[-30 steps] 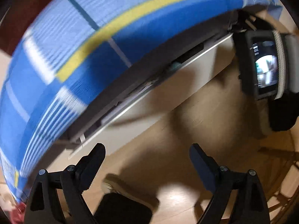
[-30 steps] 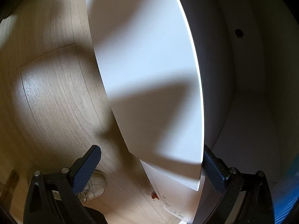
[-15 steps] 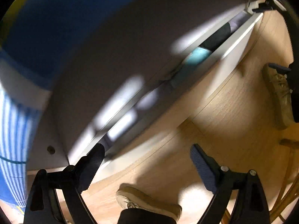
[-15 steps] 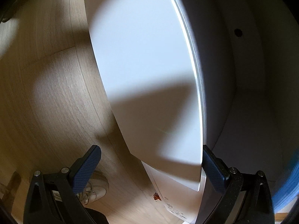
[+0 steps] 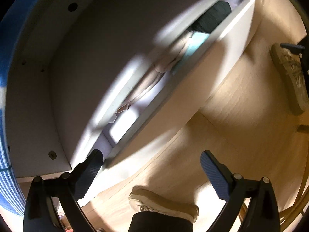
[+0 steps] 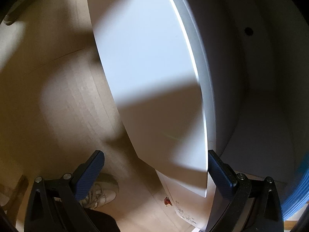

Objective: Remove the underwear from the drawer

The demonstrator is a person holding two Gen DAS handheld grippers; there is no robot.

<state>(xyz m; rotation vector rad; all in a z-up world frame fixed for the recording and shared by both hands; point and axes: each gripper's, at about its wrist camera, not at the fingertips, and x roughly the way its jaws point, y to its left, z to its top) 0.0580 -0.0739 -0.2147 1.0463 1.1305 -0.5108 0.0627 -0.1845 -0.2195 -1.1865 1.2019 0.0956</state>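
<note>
Underwear, a pale beige folded fabric piece (image 5: pixel 154 79), lies in the narrow gap of a partly open white drawer (image 5: pixel 193 65), up at about twelve o'clock from the left gripper (image 5: pixel 150 172). Its jaws are opening and hold nothing. The garment's long axis runs along the drawer, seven o'clock to one o'clock, beside turquoise cloth (image 5: pixel 197 42) and black cloth (image 5: pixel 212 17). The right gripper (image 6: pixel 154 172), released and empty, straddles a white panel edge (image 6: pixel 200 96); no underwear shows there, so the left is nearer.
</note>
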